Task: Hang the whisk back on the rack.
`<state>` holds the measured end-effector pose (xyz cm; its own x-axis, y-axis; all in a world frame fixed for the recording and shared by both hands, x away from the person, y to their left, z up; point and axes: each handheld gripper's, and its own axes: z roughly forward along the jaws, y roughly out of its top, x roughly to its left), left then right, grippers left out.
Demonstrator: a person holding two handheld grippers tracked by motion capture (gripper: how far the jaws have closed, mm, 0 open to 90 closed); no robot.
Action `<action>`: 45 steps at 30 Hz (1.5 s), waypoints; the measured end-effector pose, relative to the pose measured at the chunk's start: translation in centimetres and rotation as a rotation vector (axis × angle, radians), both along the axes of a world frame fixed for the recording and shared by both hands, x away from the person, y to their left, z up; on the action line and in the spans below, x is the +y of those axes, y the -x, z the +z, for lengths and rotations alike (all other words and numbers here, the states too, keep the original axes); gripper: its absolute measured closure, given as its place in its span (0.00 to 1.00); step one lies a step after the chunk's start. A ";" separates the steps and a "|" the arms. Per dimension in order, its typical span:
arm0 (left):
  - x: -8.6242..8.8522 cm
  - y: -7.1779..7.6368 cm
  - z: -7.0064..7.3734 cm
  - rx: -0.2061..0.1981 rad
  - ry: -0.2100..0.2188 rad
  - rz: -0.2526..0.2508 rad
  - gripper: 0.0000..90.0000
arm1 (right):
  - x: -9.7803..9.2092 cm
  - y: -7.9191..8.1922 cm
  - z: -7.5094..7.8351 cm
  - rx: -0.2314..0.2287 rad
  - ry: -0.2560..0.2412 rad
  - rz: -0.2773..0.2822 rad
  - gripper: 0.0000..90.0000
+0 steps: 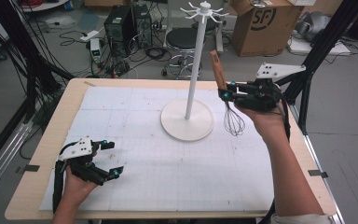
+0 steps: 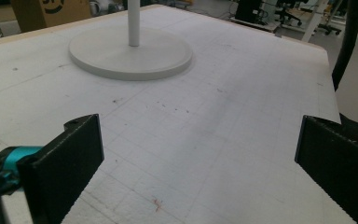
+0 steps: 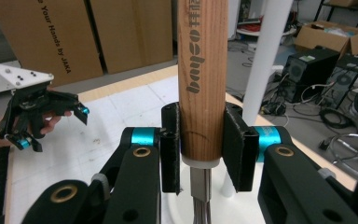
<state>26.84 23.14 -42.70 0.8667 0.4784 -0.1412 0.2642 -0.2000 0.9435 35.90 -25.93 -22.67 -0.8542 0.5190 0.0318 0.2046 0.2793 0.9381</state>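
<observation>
The right tool (image 1: 225, 94) pinches a whisk (image 1: 227, 95) low on its wooden handle (image 3: 202, 79), just above the metal collar, with the wire loops (image 1: 233, 122) hanging below and the handle end pointing up. Held this way, the whisk stays upright in the air just right of the white hanging stand (image 1: 192, 70), so its top end can be brought toward the hooks (image 1: 204, 11) at the head of the pole; that seems to be the work in hand, though whether the handle carries a loop or hole for hanging I cannot tell. The wires hang clear of the stand's round base (image 1: 187, 126), above the white mat.

The left tool (image 1: 106, 158) rests low on the counter (image 1: 37, 158), well to the left of and nearer than the stand base, its jaws spread wide with nothing between them. It looks parked there, out of the way, leaving the space around the stand free for the whisk.
</observation>
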 end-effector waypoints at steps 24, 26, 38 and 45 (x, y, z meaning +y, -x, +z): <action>0.3 0.0 0.0 -0.002 0.006 0.001 0.02 | -0.2 -3.5 5.6 -0.019 0.029 -0.055 0.78; 0.4 0.0 0.0 -0.004 0.007 0.002 0.02 | -0.1 -3.7 5.7 -0.010 0.038 -0.066 0.78; 0.5 0.0 0.0 0.000 0.014 0.004 0.02 | -0.5 -4.5 5.6 -0.012 0.011 -0.089 0.78; 0.5 0.0 0.0 0.001 0.012 0.005 0.02 | -0.6 -4.8 5.4 0.016 -0.004 -0.087 0.78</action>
<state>26.80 23.68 -42.72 0.8642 0.4809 -0.1481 0.2661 -0.1871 0.9456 40.67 -26.57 -17.27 -0.8052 0.5910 0.0477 0.2431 0.2557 0.9357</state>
